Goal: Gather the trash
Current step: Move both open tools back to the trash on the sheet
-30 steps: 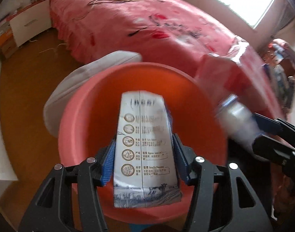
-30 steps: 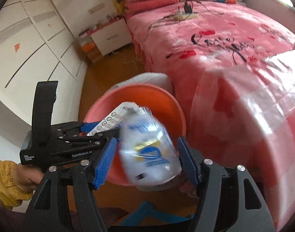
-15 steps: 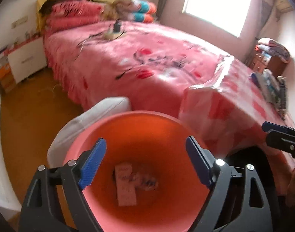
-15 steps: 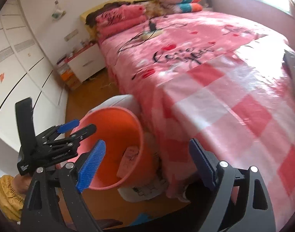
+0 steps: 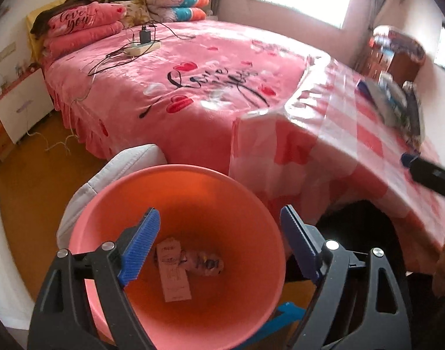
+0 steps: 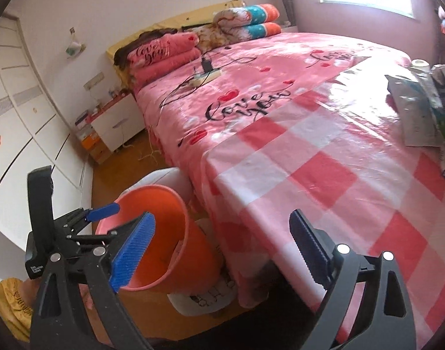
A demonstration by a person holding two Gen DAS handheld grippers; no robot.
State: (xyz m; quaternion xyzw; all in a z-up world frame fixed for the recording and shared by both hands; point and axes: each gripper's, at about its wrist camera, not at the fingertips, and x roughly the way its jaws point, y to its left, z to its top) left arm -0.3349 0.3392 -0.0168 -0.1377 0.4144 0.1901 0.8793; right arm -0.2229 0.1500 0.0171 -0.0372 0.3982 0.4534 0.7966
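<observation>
A power strip (image 5: pixel 141 47) with cables lies on the pink bed (image 5: pixel 193 87), beside a white nightstand (image 5: pixel 21 108).

A home bedroom: ahead of the tool, a pink-blanketed bed (image 5: pixel 193 87) with stacked pillows (image 5: pixel 85 26), bedside cabinet (image 6: pixel 114 128) and wardrobe doors (image 6: pixel 21 122).

Smooth plastic bin (image 5: pixel 251 204), glossy tablecloth (image 6: pixel 324 175)

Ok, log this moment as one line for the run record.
left gripper: open over orange bin | right gripper: open, at checkered table edge | in bin: carton, crumpled bottle
</observation>
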